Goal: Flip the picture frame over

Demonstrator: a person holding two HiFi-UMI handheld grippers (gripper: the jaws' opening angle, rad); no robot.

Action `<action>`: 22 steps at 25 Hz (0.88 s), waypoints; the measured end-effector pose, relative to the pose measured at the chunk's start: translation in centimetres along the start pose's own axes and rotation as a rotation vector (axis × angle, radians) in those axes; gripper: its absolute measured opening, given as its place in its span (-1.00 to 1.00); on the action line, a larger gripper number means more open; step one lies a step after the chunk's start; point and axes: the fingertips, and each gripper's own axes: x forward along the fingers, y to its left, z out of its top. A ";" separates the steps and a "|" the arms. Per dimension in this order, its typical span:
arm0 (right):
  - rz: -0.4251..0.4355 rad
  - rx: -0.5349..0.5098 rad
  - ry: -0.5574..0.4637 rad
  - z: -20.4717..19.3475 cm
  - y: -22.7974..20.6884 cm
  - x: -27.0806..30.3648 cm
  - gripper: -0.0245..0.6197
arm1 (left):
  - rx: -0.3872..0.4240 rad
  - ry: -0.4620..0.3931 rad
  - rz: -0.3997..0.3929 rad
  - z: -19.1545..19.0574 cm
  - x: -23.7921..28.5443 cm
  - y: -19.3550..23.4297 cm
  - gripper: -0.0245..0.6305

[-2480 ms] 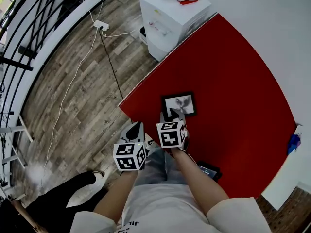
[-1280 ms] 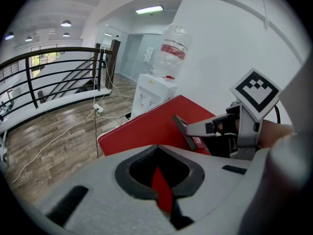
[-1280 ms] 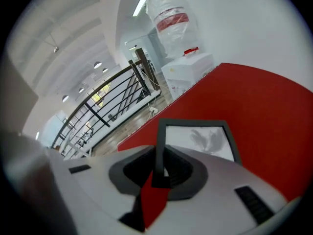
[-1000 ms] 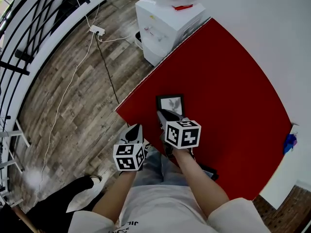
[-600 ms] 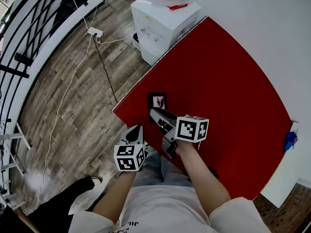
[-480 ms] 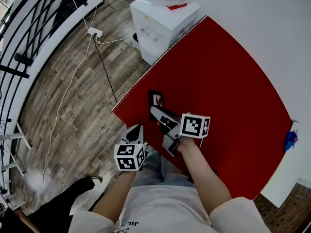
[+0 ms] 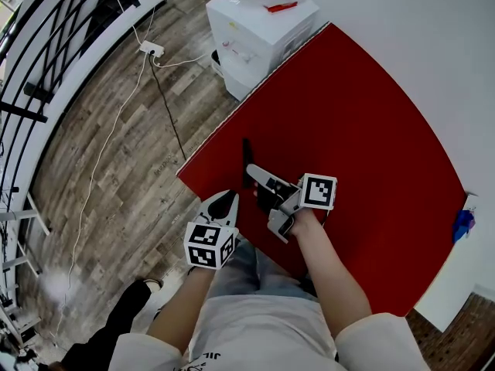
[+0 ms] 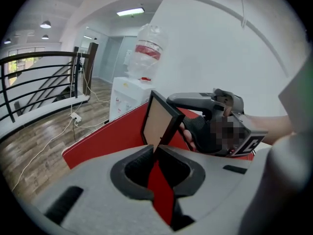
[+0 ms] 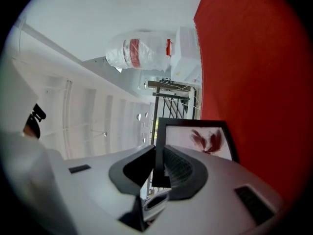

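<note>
Black-rimmed, the picture frame [image 9: 195,140] is held on edge just above the red table [image 7: 363,130], near its front corner. It is pinched by its rim in the clamped right gripper [image 9: 159,155]. About half is judged done: it is stood up, not yet laid face down. The printed face is turned toward the table's middle and the plain back off its near edge, long axis seemingly level. The left gripper [image 8: 154,151] is kept closed on nothing.

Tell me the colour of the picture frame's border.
Black; the picture frame shows it best in the right gripper view.
</note>
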 end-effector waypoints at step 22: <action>-0.148 -0.102 0.083 2.1 -0.2 -2.3 -0.72 | 0.216 0.028 -0.122 1.3 5.9 -4.0 -0.63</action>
